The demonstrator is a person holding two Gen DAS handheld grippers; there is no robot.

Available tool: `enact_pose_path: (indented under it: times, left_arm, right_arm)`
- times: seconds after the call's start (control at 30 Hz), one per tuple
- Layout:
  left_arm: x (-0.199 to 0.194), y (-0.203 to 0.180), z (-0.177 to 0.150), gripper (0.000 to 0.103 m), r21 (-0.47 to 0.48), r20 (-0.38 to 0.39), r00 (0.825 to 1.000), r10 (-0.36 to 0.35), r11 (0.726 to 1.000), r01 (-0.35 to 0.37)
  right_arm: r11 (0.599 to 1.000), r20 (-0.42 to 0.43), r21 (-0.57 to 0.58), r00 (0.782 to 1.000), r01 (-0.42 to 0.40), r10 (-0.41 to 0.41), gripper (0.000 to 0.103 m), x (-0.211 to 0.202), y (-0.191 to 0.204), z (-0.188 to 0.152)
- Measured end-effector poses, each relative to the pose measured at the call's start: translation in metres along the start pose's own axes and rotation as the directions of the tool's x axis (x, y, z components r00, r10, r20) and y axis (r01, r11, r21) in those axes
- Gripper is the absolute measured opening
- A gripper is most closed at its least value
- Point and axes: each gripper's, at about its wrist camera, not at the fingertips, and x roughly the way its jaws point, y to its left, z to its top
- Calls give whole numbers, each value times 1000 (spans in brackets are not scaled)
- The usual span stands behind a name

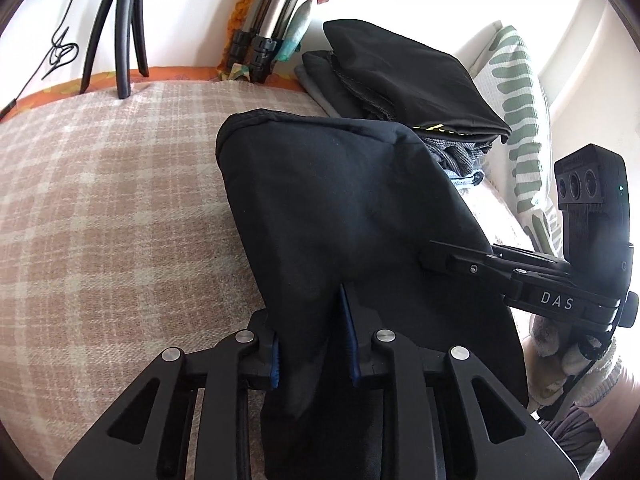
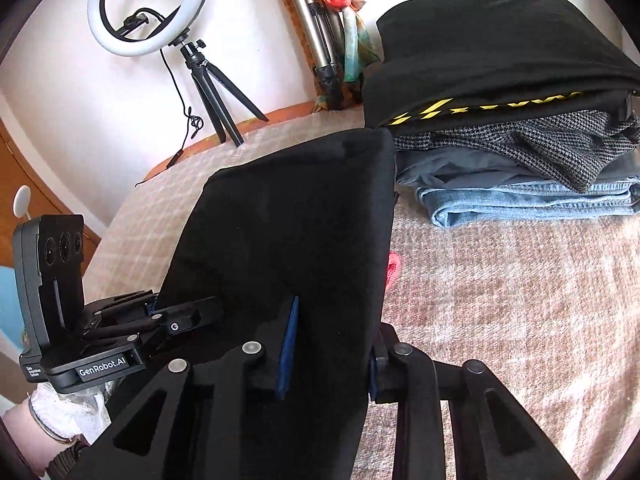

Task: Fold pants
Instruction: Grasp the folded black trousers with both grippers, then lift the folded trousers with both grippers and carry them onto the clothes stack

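Two tools grip the black pants (image 1: 340, 208) together, holding the folded cloth lifted above the plaid blanket (image 1: 112, 184) on the bed. The left tool (image 1: 312, 344) is clenched on a bunch of the fabric between its blue-padded fingers, and the right tool (image 2: 332, 348) is likewise clamped on the cloth, which drapes over its left finger. Just beyond the pants sits a stack of folded clothes (image 2: 520, 152), black on top and blue denim at the bottom. Farther back, a ring light (image 2: 148, 8) stands on a small tripod.
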Motion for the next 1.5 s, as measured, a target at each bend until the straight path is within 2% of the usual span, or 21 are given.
enact_pose_path:
  times: [0.03,0.13,0.23,0.3,0.37,0.43,0.57,0.87,1.0,1.13,1.5]
  left_arm:
    - [0,0,0,20,2,1,1000,2,1000,-2]
    - [0,0,0,19,10,4,1000,6,1000,-6]
    - [0,-3,-1,19,27,9,1000,20,999,-20]
    - [0,-5,-1,18,37,12,999,32,999,-32]
    - [-2,-7,0,17,42,21,999,41,998,-42]
    - [-6,-10,-1,16,56,35,998,50,997,-52]
    - [-19,-19,0,11,91,74,995,66,993,-73]
    - [-50,-34,0,8,134,150,986,73,987,-94]
    - [-65,-44,5,8,150,196,979,61,985,-91]
    - [-72,-57,12,8,184,225,973,51,979,-94]
    - [-71,-102,60,8,271,289,957,-18,960,-63]
  right_arm:
    - [1000,-3,8,1000,-4,4,31,1,-2,0]
    - [998,-71,49,997,-26,29,54,14,-11,-1]
    - [1000,-68,4,997,-28,28,60,17,-7,-3]
    - [999,-63,-3,997,-35,34,53,18,-4,-5]
    - [999,-44,24,999,-30,31,38,16,-6,-5]
    - [998,-24,39,999,-45,46,29,9,-8,-3]
    - [1000,7,-8,1000,-18,18,22,-4,7,-3]
    - [997,79,-77,997,22,-16,21,-38,36,-5]
    - [998,102,-68,995,9,-2,21,-52,38,-2]
    - [995,138,-95,990,35,-22,21,-68,42,2]
    - [994,228,-77,972,71,-52,20,-121,22,30]
